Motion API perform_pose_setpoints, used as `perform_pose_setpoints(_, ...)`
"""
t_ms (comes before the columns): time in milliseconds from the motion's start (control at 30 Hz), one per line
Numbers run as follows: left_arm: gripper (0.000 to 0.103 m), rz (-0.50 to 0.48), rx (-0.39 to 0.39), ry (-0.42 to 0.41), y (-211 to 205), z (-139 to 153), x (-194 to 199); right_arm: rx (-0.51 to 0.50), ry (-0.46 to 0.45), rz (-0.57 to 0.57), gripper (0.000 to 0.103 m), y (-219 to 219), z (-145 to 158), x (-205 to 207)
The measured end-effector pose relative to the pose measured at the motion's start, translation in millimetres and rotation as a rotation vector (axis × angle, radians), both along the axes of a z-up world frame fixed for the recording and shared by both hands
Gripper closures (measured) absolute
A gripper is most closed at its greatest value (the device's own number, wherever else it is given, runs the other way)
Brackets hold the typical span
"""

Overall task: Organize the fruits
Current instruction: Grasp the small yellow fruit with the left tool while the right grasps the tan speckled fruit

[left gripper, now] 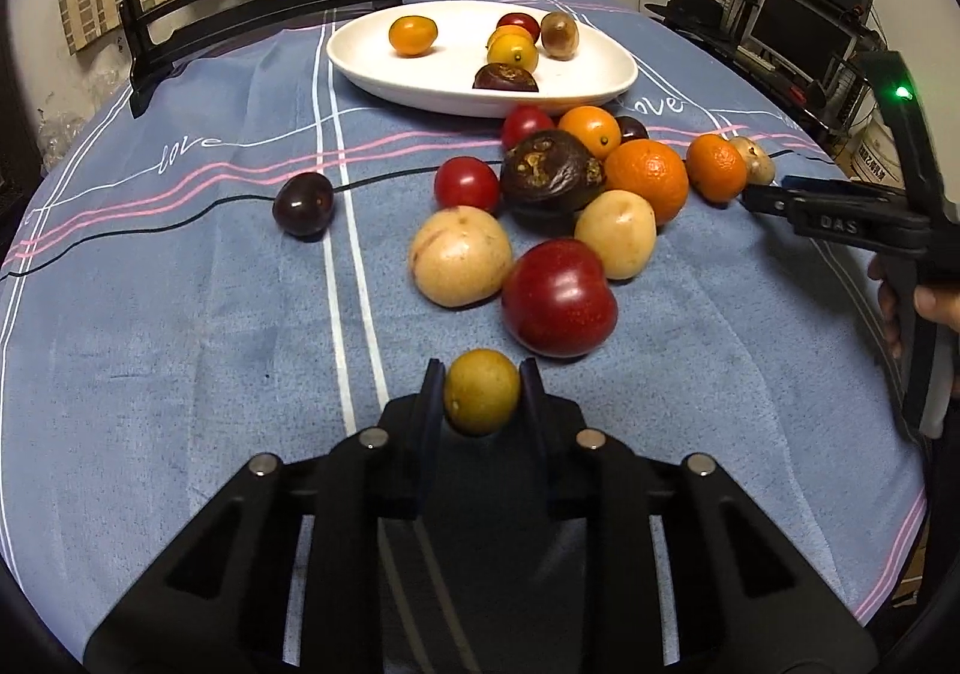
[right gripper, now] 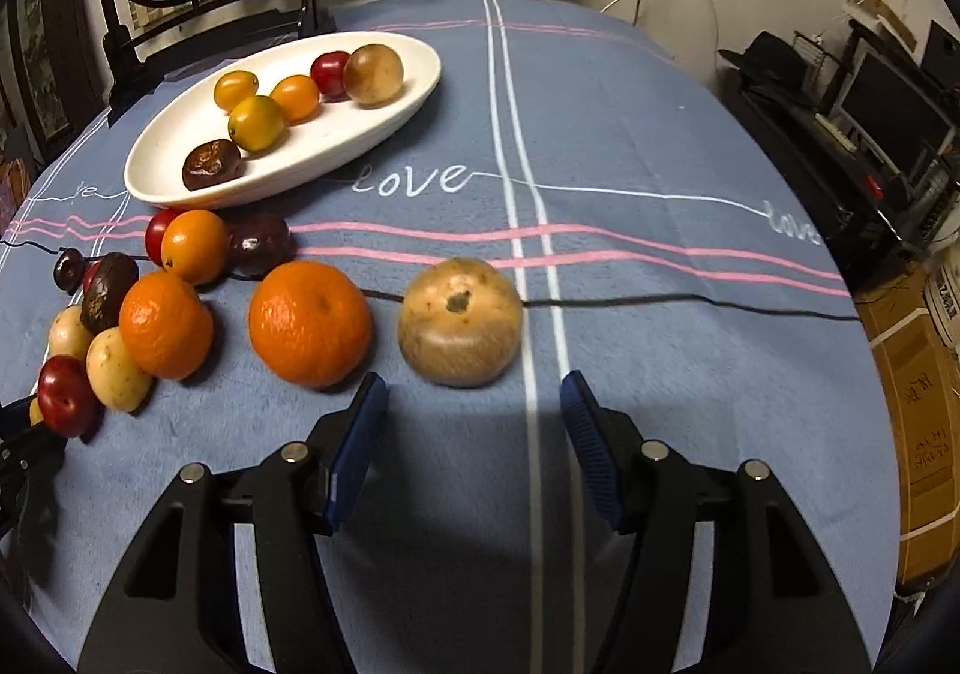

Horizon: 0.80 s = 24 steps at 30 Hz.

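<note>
My left gripper (left gripper: 481, 398) has its fingers clamped on a small yellow-green fruit (left gripper: 481, 399), lifted clear of the blue cloth on the counter (left gripper: 180, 344). It looks light, round and smooth-skinned, so I judge it could roll or squirt out if squeezed off-centre; the pads sit across its widest part, which is where I want them. My right gripper (right gripper: 474, 410) has its fingers spread wide apart and holds nothing, with the brown blemished fruit (right gripper: 459, 321) just ahead between the tips. That one looks old and possibly soft, so I would take it across its middle and press gently. Beside it lies a mandarin (right gripper: 309, 322), likely yielding under its loose peel.

The white oval plate (left gripper: 600, 56) at the far side already carries six small fruits, and the rest lie in a loose heap on the cloth near its front rim.

The left view shows the dark plum (left gripper: 303, 204) lying apart from the heap, and my right gripper from the side. The right view shows the brown fruit's dark spot clearly and the open cloth to its right.
</note>
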<state>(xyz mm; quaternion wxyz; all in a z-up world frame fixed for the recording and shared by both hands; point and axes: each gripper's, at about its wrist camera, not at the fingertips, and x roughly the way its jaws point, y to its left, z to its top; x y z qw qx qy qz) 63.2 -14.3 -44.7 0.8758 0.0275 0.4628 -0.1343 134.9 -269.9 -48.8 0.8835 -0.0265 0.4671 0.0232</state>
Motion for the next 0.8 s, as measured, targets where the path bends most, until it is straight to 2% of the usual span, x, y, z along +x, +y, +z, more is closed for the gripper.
perform_pose_setpoints(167, 0.077, -0.002, -0.006, 0.003, 0.5, -0.5, 0.9, 0.005, -0.008, 0.004, 0.043, 2.1, -2.2, 16.4)
perform_pose_setpoints(233, 0.077, -0.003, -0.006, 0.005, 0.4, -0.4, 0.9, 0.024, -0.008, -0.002, 0.054, -0.6, -0.7, 19.3)
perform_pose_setpoints(300, 0.077, -0.005, -0.003, 0.005, -0.6, -0.1, 1.1, 0.036, -0.005, -0.005, 0.059, -1.8, 0.1, 19.7)
perform_pose_setpoints(533, 0.078, -0.007, 0.009, -0.01, 0.6, 2.1, -2.1, 0.078, -0.024, -0.015, 0.06, -6.6, 6.2, 7.1)
perform_pose_setpoints(800, 0.078, -0.005, -0.005, -0.057, 10.2, 23.1, -8.7, 0.113, -0.081, 0.001, 0.059, -7.4, 26.8, -13.8)
